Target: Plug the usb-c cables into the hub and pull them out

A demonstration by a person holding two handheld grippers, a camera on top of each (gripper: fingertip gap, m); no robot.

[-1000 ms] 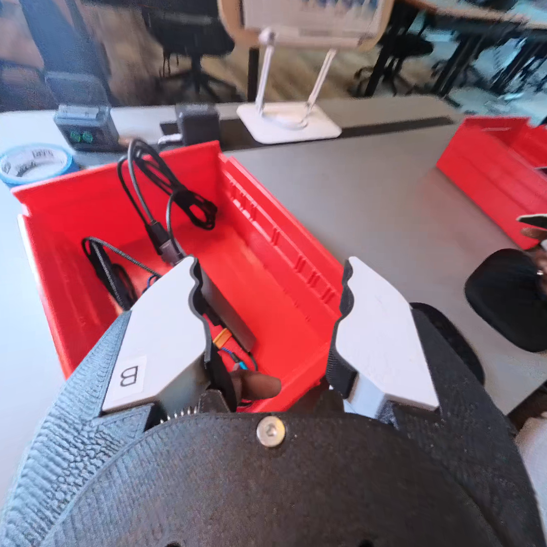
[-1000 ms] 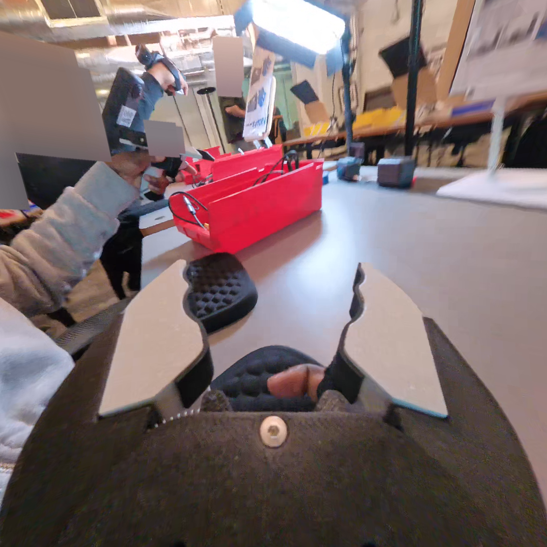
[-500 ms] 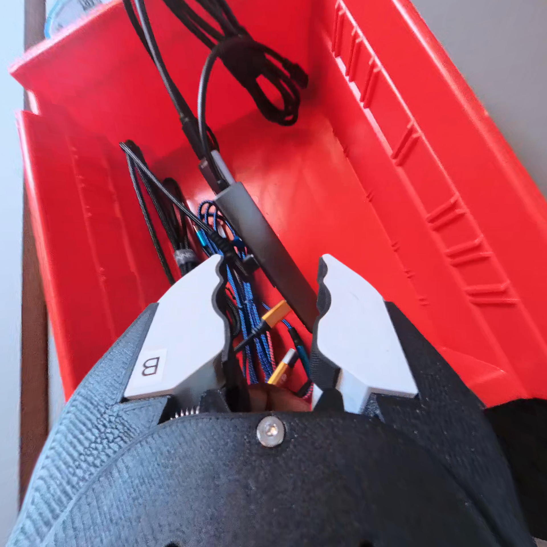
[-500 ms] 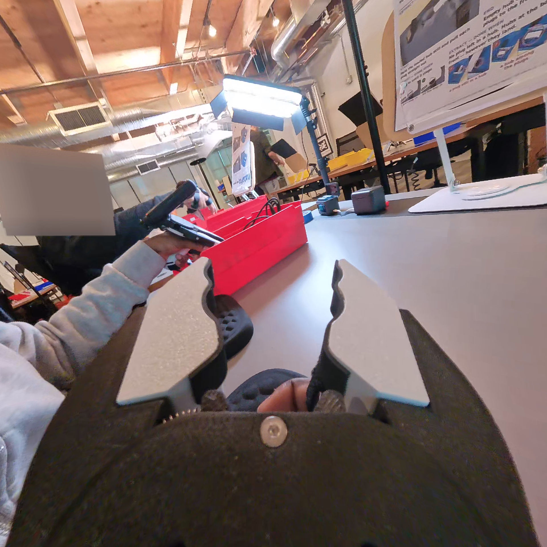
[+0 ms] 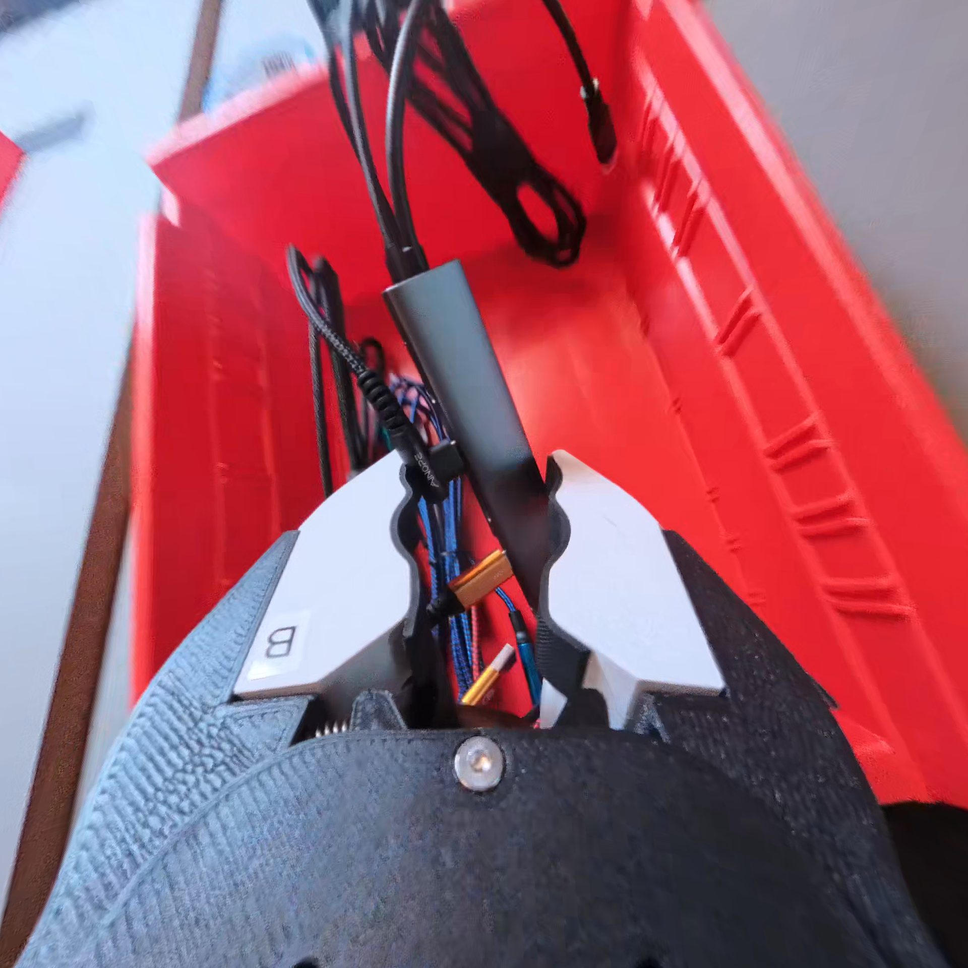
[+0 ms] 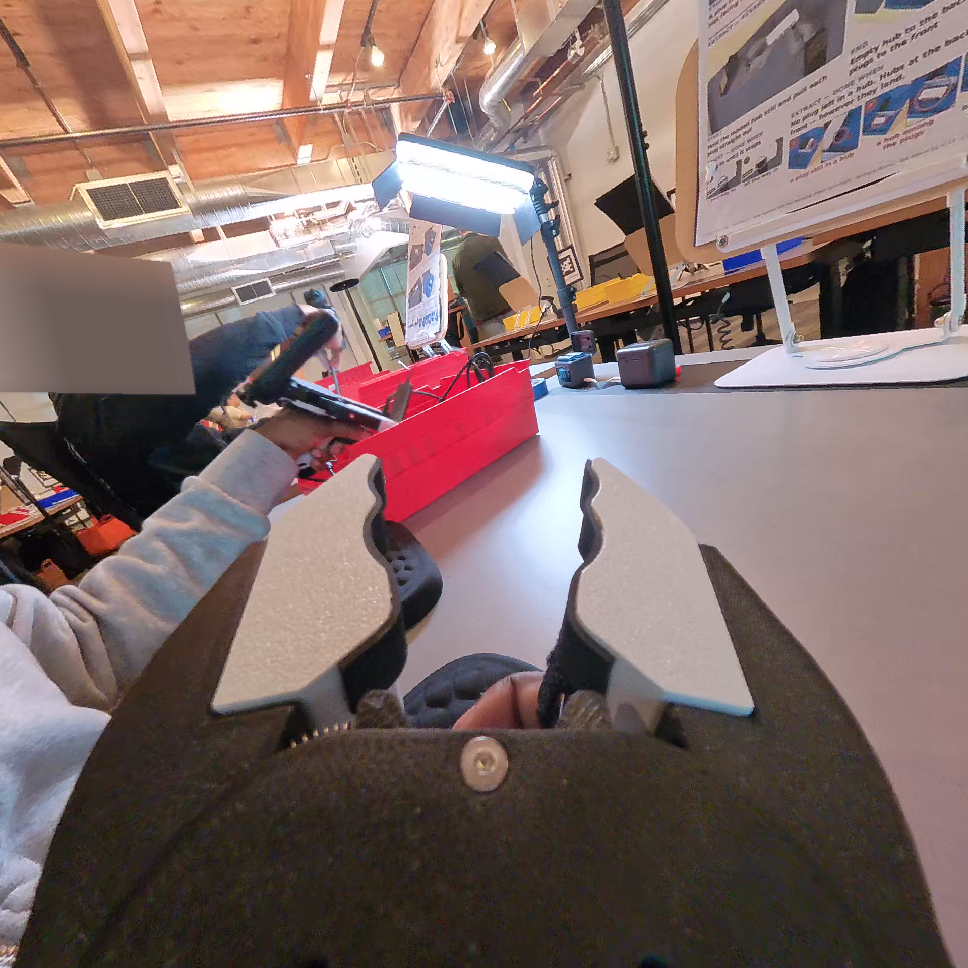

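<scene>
A grey USB hub point(image 5: 466, 398) is inside a red bin point(image 5: 733, 419), tilted up. My left gripper point(image 5: 476, 466) is in the bin and shut on the hub's near end. The right finger lies against the hub body. The left finger presses a black angled plug point(image 5: 445, 461) on the hub's side. An orange plug point(image 5: 479, 576) sits in the same side, and black cables point(image 5: 398, 157) leave the far end. Blue braided cables point(image 5: 435, 524) and a loose gold plug point(image 5: 490, 681) lie below. My right gripper point(image 6: 482, 471) is open and empty above the grey table point(image 6: 733, 497).
A coiled black cable point(image 5: 545, 209) hangs at the bin's far wall. In the right wrist view the bin point(image 6: 461, 445) stands at left. A black padded rest point(image 6: 419, 576) lies by my right gripper. A sign stand point(image 6: 838, 361) and small black boxes point(image 6: 644, 361) stand at the table's far edge. The left gripper's tips are roughly 40 centimeters from the right gripper's.
My left gripper has gone from above the bin's near end down into it, and its jaws have narrowed onto the hub. The right gripper has tilted up a little and stayed open.
</scene>
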